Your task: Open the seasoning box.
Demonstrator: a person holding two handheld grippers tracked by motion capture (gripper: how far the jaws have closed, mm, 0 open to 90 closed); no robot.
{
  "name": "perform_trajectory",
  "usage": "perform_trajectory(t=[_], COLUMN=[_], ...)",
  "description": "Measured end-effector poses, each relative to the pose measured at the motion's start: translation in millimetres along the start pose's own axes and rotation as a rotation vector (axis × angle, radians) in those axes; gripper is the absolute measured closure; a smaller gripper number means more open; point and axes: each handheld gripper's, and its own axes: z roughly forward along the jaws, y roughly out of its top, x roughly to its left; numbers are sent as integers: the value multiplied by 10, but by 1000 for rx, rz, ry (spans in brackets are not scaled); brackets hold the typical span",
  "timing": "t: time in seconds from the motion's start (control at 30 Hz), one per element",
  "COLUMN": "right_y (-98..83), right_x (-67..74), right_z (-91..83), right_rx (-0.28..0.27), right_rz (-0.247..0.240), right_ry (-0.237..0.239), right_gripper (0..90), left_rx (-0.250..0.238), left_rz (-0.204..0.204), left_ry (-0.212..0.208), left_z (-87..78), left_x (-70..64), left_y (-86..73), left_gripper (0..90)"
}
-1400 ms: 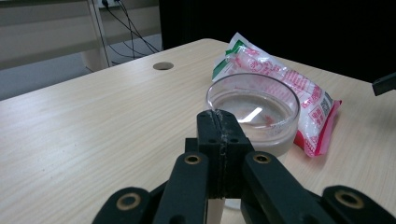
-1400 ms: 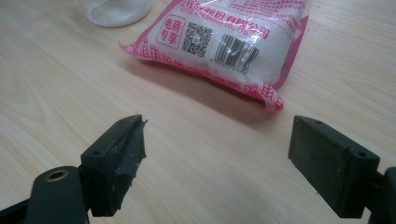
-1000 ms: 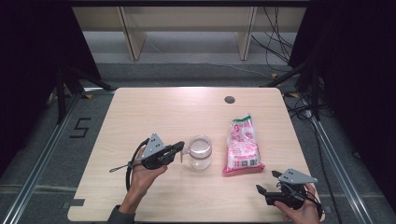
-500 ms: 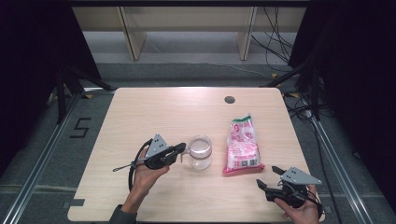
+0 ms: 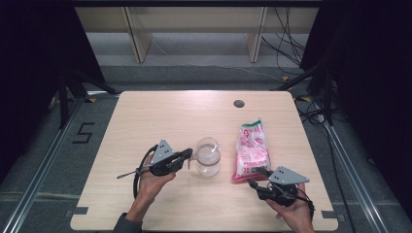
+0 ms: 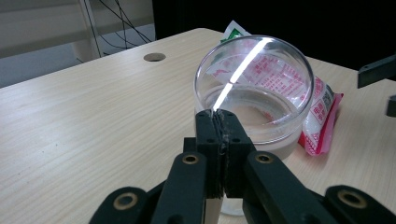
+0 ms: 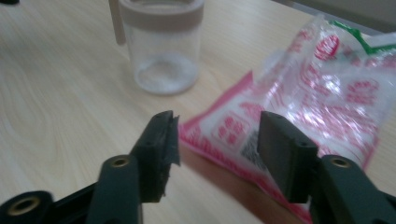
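A clear glass jar [image 5: 207, 156] with a pale beige band below its rim stands on a light wood-grain table [image 5: 160, 116], beside a transparent snack bag [image 5: 251, 150] printed in pink and red with white lettering, a green corner at its top and a solid pink sealed edge. The left tool [image 5: 187, 159] and right tool [image 5: 256, 178] are black with brass-coloured pivot rivets, each topped by a grey plate. A dark round hole [image 5: 238, 103] marks the tabletop. The floor [image 5: 63, 145] is grey, painted with a black "5".
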Motion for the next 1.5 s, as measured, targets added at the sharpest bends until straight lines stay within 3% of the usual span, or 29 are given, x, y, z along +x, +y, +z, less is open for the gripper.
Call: perform_trajectory(t=[0.03, 0.07, 0.17, 0.23, 0.27, 0.37, 0.5, 0.53, 0.63, 0.73, 0.9, 0.93, 0.97, 1.03, 1.1, 1.2, 1.33, 1.4, 1.5], right_y=[85, 85, 242, 302, 328, 410, 486, 510, 554, 579, 629, 653, 675, 688, 711, 726, 769, 800, 850], right_x=[-19, -19, -10, -16, -20, -11, 3, 19, 30, 34, 84, 90, 94, 108, 115, 117, 144, 169, 195], right_z=[103, 103, 251, 327, 392, 503, 590, 650, 702, 735, 760, 780, 784, 779, 774, 783, 799, 787, 804], right_rx=[-17, -17, -59, -64, -88, -79, -70, -82, -92, -101, -84, -110, -101, -100, -98, -102, -125, -138, -153], right_rz=[-15, -15, 2, -20, -15, -8, -10, 28, 6, 22, 24, 1, -13, 0, -5, -4, -19, -19, -33], right_ry=[30, 30, 63, 72, 66, 97, 108, 119, 118, 140, 133, 123, 147, 147, 141, 146, 156, 138, 156], right_gripper=[622, 622, 745, 789, 808, 857, 869, 882, 886, 889, 890, 890, 890, 891, 890, 890, 890, 889, 887], left_rx=[0, 2, 3, 1, 5, 5, -1, -3, -2, -1, -2, -2, 2, 1, 7, 41, 64, 113, 121], left_rz=[1, 3, 7, 18, 18, 24, 18, 20, 20, 22, 17, 21, 25, 18, 8, 35, 47, 91, 109], left_ry=[-1, -1, 0, -4, 0, 4, -1, 0, -4, 2, -2, 0, 0, 3, -2, -17, -11, -16, -12], left_z=[2, 2, -1, 3, -1, -2, 2, 3, 3, 1, -2, -3, -4, -4, -31, -96, -155, -194, -214], left_x=[-2, -1, 0, -2, -5, -8, -2, -5, -1, -5, 0, -5, -6, -2, 5, -33, -88, -156, -189], left_y=[1, 2, 1, 4, 5, 4, -2, -3, -3, -3, -6, -6, -5, -8, -6, 10, 0, -48, -96], left_gripper=[875, 875, 876, 877, 877, 878, 879, 880, 880, 880, 878, 878, 877, 867, 777, 626, 492, 443, 391])
